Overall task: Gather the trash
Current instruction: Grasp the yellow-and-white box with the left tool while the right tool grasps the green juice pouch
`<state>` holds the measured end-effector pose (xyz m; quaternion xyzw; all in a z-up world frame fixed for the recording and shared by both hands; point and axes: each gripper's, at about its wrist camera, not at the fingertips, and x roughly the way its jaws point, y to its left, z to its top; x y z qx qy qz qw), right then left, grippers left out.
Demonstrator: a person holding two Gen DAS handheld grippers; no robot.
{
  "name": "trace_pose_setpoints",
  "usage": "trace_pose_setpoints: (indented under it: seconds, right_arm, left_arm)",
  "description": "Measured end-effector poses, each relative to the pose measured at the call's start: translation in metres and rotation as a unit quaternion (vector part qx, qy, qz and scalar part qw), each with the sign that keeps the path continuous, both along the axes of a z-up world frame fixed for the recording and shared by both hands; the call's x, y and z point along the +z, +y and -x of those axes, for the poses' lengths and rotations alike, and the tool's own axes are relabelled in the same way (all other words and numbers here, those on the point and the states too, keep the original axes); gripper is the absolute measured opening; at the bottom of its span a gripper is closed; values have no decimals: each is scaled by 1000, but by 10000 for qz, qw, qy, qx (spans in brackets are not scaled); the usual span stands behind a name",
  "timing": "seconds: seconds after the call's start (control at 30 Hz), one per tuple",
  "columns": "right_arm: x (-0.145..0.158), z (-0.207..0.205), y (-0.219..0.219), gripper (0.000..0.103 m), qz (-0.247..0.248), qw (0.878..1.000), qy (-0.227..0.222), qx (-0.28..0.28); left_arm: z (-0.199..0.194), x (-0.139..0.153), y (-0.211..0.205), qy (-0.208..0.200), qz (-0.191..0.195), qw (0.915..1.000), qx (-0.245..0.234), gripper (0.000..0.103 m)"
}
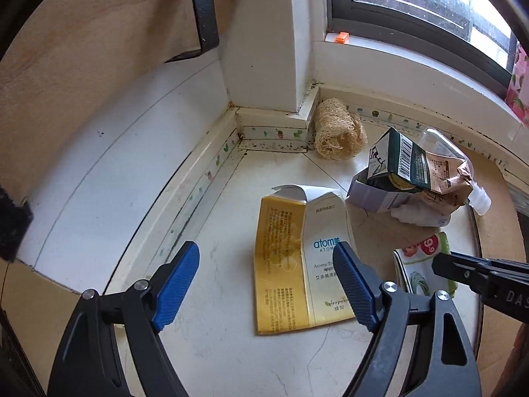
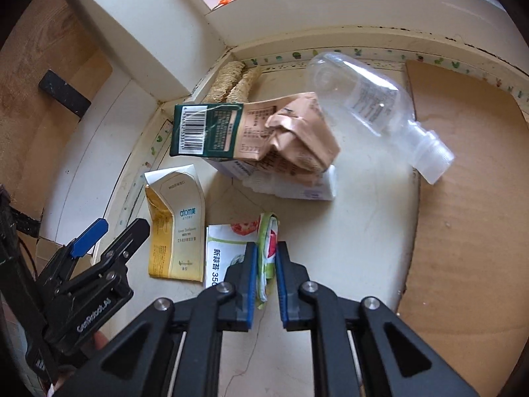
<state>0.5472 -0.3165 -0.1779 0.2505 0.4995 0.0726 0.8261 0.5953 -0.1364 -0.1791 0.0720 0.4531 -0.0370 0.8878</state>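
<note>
Trash lies on a pale counter (image 1: 215, 347) in a corner under a window. A flattened yellow and white toothpaste box (image 1: 297, 264) (image 2: 177, 228) lies flat. My left gripper (image 1: 266, 274) is open, its blue pads either side of the box's near half, just above it. My right gripper (image 2: 266, 266) is shut on the folded edge of a green and white food wrapper (image 2: 231, 251) (image 1: 420, 264). Behind lie a crumpled green and tan carton (image 2: 251, 132) (image 1: 416, 168) on a white box, and a clear plastic bottle (image 2: 373, 106) on its side.
A loofah sponge (image 1: 339, 129) sits in the corner by the wall pillar. A brown cardboard sheet (image 2: 469, 198) covers the counter to the right. A wooden panel (image 1: 82, 66) stands to the left. An orange clip (image 1: 342, 37) rests on the windowsill.
</note>
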Motion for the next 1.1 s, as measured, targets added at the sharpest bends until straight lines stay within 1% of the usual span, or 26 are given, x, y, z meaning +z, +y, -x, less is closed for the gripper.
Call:
trace_pose_setpoints:
  seconds: [0.17,0.3,0.4,0.47,0.63,0.67,0.7,0.73,0.8,0.87,0.9,1.03,1.07,1.1]
  right_arm:
    - [4,13,-17,11,-93,9999,-68,-88]
    - [7,14,-19,11,55,9997,-178,-163]
    - [8,14,-23,11,57,9993,-223,-286]
    - [8,13,-25,11,3,9991,-220,-355]
    - [7,15,-25,11,-64,9991,-205,-374]
    - [7,17,-25,11,-77,9991,-198,-369]
    - [7,19,-25,11,-92,9991,-189,-368]
    - [6,18,-24,11,-107,9991,-183,-372]
    - [6,19,-24,11,-131,9990,-176,-385]
    - [6,18,-24,11,-138,9990,-171,-394]
    - [6,16,-23,11,-141,9990,-173,-391]
    - [10,21,-20,11,-142,9990,-214,-377]
    - [12,23,-20,11,-136,9989,-235,-379]
    - [13,24,-19,11,-130,9989,-250,-384]
  left_arm:
    - [-21,-18,-1,108,14,9999,-46,82]
    - [-34,-26,-1,182,74,9997,-116,82]
    - [-42,-32,-2,296,132,9992,-243,82]
    - [-47,-38,-3,396,222,9984,-337,82]
    - [-53,-43,0,484,606,9959,-475,82]
    - [-52,-43,1,470,640,9957,-471,81]
    - [-54,-43,1,438,666,9957,-475,71]
    - [-53,-42,1,405,699,9955,-502,64]
    - [-52,-40,0,417,766,9947,-539,44]
    - [-49,-37,0,425,920,9933,-552,32]
    - [-46,-34,0,404,953,9932,-534,29]
    - [-32,-23,-2,330,990,9933,-487,22]
    - [-28,-20,-3,321,1035,9928,-506,19]
    - [-21,-14,-3,300,1026,9930,-510,18]
